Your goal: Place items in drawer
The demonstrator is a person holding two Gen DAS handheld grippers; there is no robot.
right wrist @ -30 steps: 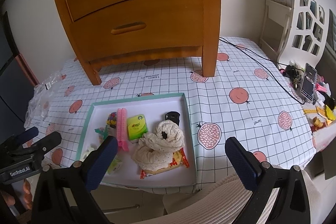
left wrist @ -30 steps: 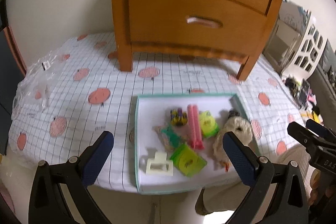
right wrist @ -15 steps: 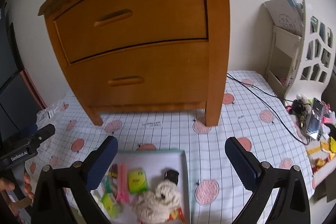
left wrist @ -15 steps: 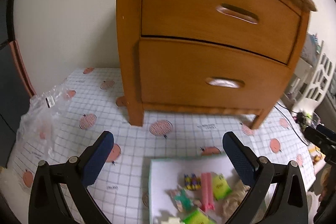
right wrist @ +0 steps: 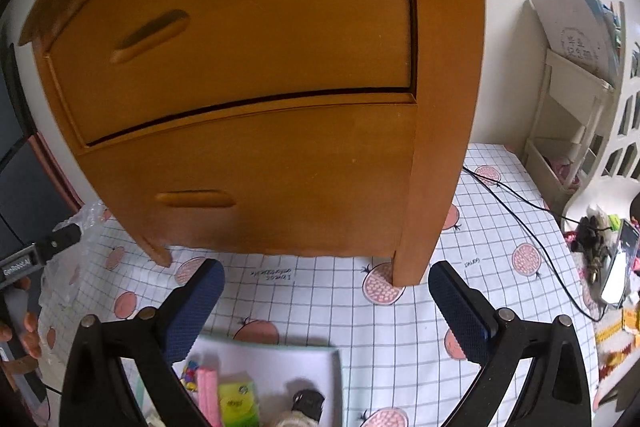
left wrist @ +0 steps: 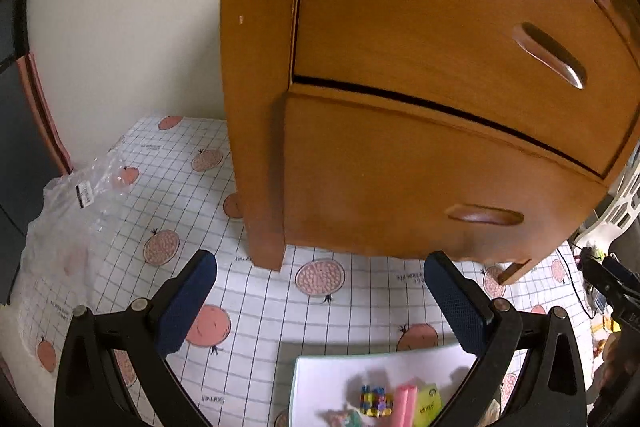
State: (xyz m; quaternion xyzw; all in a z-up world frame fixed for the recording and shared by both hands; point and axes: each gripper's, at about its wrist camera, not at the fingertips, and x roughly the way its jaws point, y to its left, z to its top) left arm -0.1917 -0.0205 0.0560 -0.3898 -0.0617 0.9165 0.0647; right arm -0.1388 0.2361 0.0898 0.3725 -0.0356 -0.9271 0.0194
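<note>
A wooden two-drawer cabinet point(left wrist: 400, 107) point(right wrist: 260, 87) stands on the table, both drawers closed. Its upper drawer handle point(left wrist: 550, 55) point(right wrist: 150, 35) and lower drawer handle point(left wrist: 484, 215) point(right wrist: 196, 199) are bare. My left gripper point(left wrist: 320, 299) is open and empty, close in front of the cabinet's left leg. My right gripper point(right wrist: 326, 303) is open and empty, close before the cabinet's right leg. A white tray point(left wrist: 332, 375) point(right wrist: 276, 363) with small items lies at the bottom edge of both views, among them a pink bar point(left wrist: 406, 405) point(right wrist: 208, 395) and a yellow-green packet point(right wrist: 238, 405).
A checked tablecloth point(left wrist: 260, 307) with pink fruit prints covers the table. A clear plastic bag point(left wrist: 76, 203) lies at the left. A black cable point(right wrist: 528, 227) runs across the right side, near a white rack point(right wrist: 576, 99) and clutter.
Both grippers have risen and moved forward toward the cabinet. The cabinet now fills the views, and the tray has dropped to the bottom edge.
</note>
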